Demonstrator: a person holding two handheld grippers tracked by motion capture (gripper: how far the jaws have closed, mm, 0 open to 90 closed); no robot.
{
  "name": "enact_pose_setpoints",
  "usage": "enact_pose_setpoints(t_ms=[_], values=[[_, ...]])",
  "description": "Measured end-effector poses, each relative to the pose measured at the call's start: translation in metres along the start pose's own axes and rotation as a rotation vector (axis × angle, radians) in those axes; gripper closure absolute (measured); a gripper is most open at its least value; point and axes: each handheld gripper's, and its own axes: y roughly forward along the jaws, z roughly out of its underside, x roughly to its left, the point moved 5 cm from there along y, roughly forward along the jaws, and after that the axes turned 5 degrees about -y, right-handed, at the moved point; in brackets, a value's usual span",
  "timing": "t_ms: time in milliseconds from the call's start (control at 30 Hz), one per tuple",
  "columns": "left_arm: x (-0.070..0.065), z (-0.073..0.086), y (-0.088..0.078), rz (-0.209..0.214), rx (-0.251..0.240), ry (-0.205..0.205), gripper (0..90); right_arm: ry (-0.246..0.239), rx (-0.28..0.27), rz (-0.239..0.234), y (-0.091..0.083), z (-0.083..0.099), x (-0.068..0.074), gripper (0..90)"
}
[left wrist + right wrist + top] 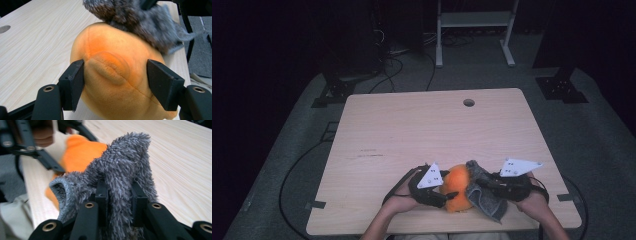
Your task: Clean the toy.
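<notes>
Between the jaws of the left gripper (116, 80) sits the orange plush (117, 82), a soft rounded toy lying near the table's front edge; both pads press its flanks, so the claw is clamped on it (left pad at the seam side, right pad on the far bulge). No earlier picture, so only the present grip is noted. Just beyond the left claw's tips, the grey fuzzy cloth (140, 22) drapes over the far top of the plush and touches it, blocking sight of that side.

Moving right: the right gripper (120, 192) has its jaws drawn together on a fold of the grey fuzzy cloth, which rises between them and stands up ahead of the claw, hiding most of the plush behind it. From above, the cloth hangs between plush and right claw.

Ahead of both claws, the wooden table (422, 130) lies bare, with a round hole (469, 102) near its far edge. No readable writing or labels.
</notes>
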Motion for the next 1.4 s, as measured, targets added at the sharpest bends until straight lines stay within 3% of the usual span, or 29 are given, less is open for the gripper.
enact_pose_setpoints(t_ms=[67,167,267,400,467,600,733,833,1100,1200,1267,1367,1400], values=[[0.0,0.001,0.0,0.002,0.0,-0.002,32.6,0.008,-0.012,0.022,-0.003,-0.001,-0.003,72.6],[0.002,-0.001,-0.002,0.016,-0.003,-0.028,29.8,-0.016,-0.013,0.003,0.0,-0.006,0.006,72.8],[0.006,-0.009,-0.002,0.019,-0.041,-0.161,18.5,-0.054,-0.001,0.023,0.007,-0.007,0.017,73.0],[0.004,-0.004,0.002,-0.001,-0.015,-0.117,26.4,-0.096,0.011,0.04,0.007,-0.009,0.023,72.9],[0.003,-0.001,0.001,-0.01,-0.003,-0.091,29.8,-0.058,0.003,0.016,0.006,-0.005,0.016,72.8],[0.002,0.0,0.0,0.003,0.013,-0.057,31.8,0.027,0.015,0.025,0.0,0.009,-0.005,72.7],[0.003,0.002,-0.001,0.013,0.019,-0.044,32.5,0.027,-0.013,0.022,-0.003,0.002,-0.004,72.8],[0.004,0.004,-0.003,0.019,0.023,-0.042,32.8,0.01,-0.001,0.014,0.002,0.002,-0.002,72.8],[0.004,0.004,-0.004,0.029,0.022,-0.03,32.9,0.07,0.049,0.035,-0.001,0.021,-0.02,73.0],[0.002,0.004,-0.004,0.034,0.024,-0.015,32.9,0.044,0.014,0.038,-0.005,0.008,-0.017,72.9],[0.004,0.006,-0.005,0.04,0.024,-0.023,32.8,0.025,0.025,0.034,-0.002,0.008,-0.014,72.9],[0.005,0.006,-0.006,0.043,0.015,-0.029,32.6,0.04,0.047,0.023,0.0,0.014,-0.017,72.8],[0.005,0.006,-0.006,0.043,0.017,-0.027,32.5,0.047,0.09,0.056,0.002,0.023,-0.024,72.9]])
